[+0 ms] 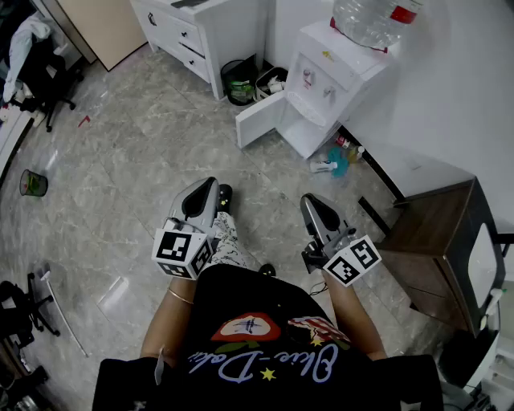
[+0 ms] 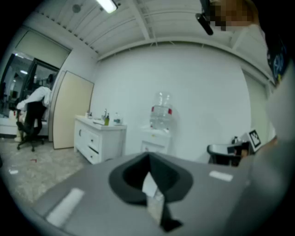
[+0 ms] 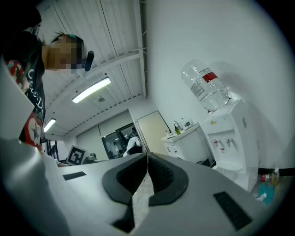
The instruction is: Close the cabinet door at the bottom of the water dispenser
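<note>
The white water dispenser point(image 1: 331, 74) stands against the far wall with a clear bottle point(image 1: 371, 19) on top. Its bottom cabinet door point(image 1: 259, 122) hangs wide open, swung out to the left over the floor. My left gripper point(image 1: 210, 185) and right gripper point(image 1: 307, 201) are held low in front of my body, well short of the door, and both are shut on nothing. The left gripper view shows the shut left gripper point(image 2: 148, 156) and the dispenser point(image 2: 158, 133) far ahead. In the right gripper view the dispenser point(image 3: 227, 138) stands to the right of the shut right gripper point(image 3: 147, 156).
A white drawer unit point(image 1: 201, 34) and a black waste bin point(image 1: 239, 81) stand left of the dispenser. Small bottles point(image 1: 333, 163) lie on the floor by its right side. A dark wooden cabinet point(image 1: 438, 241) stands at the right, and an office chair point(image 1: 40, 74) at the far left.
</note>
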{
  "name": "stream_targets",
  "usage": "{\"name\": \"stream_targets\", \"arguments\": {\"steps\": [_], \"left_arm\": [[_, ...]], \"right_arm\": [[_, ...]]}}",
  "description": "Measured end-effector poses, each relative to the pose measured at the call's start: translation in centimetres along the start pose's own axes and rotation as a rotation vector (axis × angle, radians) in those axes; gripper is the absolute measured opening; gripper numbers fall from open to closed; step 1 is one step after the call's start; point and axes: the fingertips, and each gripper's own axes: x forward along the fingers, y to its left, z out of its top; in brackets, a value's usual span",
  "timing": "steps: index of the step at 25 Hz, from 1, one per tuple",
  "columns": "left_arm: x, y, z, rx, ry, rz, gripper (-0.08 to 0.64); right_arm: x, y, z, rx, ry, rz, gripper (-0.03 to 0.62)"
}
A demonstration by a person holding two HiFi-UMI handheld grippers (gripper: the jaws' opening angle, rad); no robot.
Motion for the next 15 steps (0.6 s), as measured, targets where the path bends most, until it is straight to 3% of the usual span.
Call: {"name": "stream_targets", "arguments": {"steps": [5,10,15], "left_arm": [[9.0,5.9,0.6,-0.026,0.01,-0.077,-0.002],[18.1,12.6,2.7,0.039,0.048,-0.201,-0.002],[23.8,18.4,3.5,0.066,0.09,-0.306,-0.002]], "right_arm": [[8.9,-4.5,0.9,0.0,-0.017,-0.037,0.017],[19.9,-9.7,1.6,0.027,-0.041,-0.123,0.017],[28.8,-13.3,1.4,0.024,-0.053,-0.203,0.017]]}}
